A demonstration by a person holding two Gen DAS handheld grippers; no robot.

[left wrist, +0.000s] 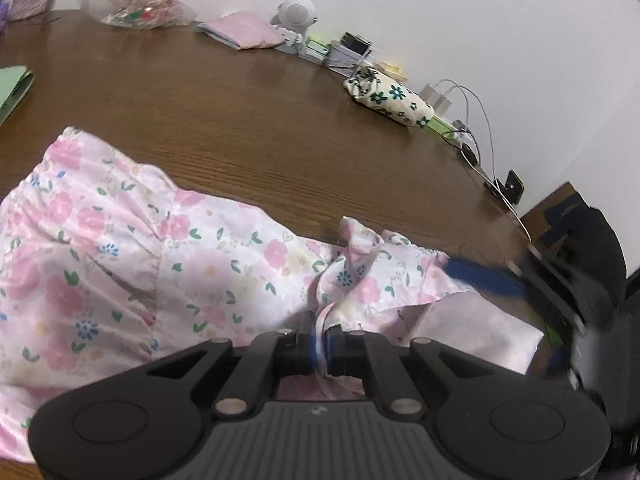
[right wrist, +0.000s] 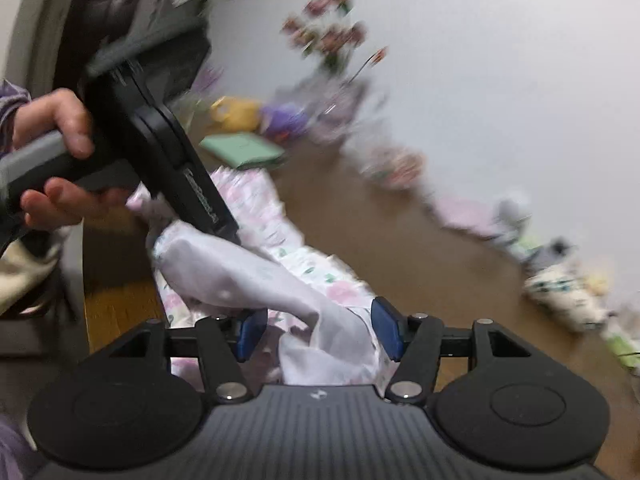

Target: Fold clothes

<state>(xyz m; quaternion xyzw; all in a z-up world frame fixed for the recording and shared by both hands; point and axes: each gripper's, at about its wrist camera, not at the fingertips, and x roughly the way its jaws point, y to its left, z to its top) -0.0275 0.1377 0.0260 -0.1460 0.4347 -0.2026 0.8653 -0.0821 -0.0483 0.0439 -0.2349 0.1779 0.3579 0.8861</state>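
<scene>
The black two-finger left gripper (left wrist: 320,344) is seen with its blue-padded jaws drawn together, a thin fold of cloth pinched between them. The black two-finger right gripper (right wrist: 318,330) is held with its jaws spread wide, the blue pads (right wrist: 251,334) standing well apart. In the right wrist view, the left gripper's grey handle is gripped by the person's bare left hand (right wrist: 56,160), fingers curled over and thumb beneath.

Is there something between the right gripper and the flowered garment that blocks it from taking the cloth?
Nothing visible blocks it. The right gripper is open, and a fold of the flowered garment already lies between its fingers. The left gripper is shut on the same garment, over the brown table.
</scene>
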